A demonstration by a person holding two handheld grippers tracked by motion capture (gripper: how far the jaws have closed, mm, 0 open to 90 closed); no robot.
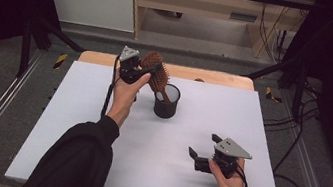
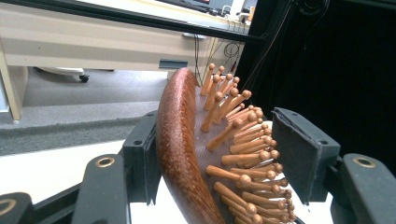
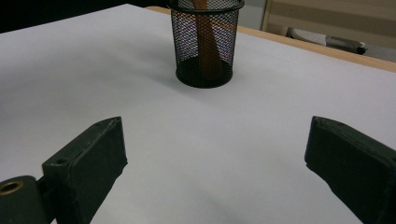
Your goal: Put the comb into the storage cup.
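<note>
We stand a wooden hairbrush (image 1: 156, 71) handle-down in a black mesh cup (image 1: 166, 101), the landmark near the middle of the white table (image 1: 73, 124). The brush head leans up and to the left of the cup, its handle inside the mesh and reaching the bottom, as the right gripper view shows. Our left gripper (image 1: 133, 72) is at the head, just above and left of the cup. In the left gripper view one pad lies against the smooth back while the other stands just clear of the pin tips, so we judge the hold as loosened, not a clamp. To finish well, we would let the jaws spread evenly, make sure the brush rests on the cup's rim, then draw the gripper away along the line of the head so no pin snags a pad and tips the light cup. Our right gripper (image 1: 202, 157) rests low, nearer us and right of the cup, jaws wide apart and empty; it could steady the cup if needed. The brush is reddish-brown, its back glossy and curved, its face set with round-tipped wooden pins.
</note>
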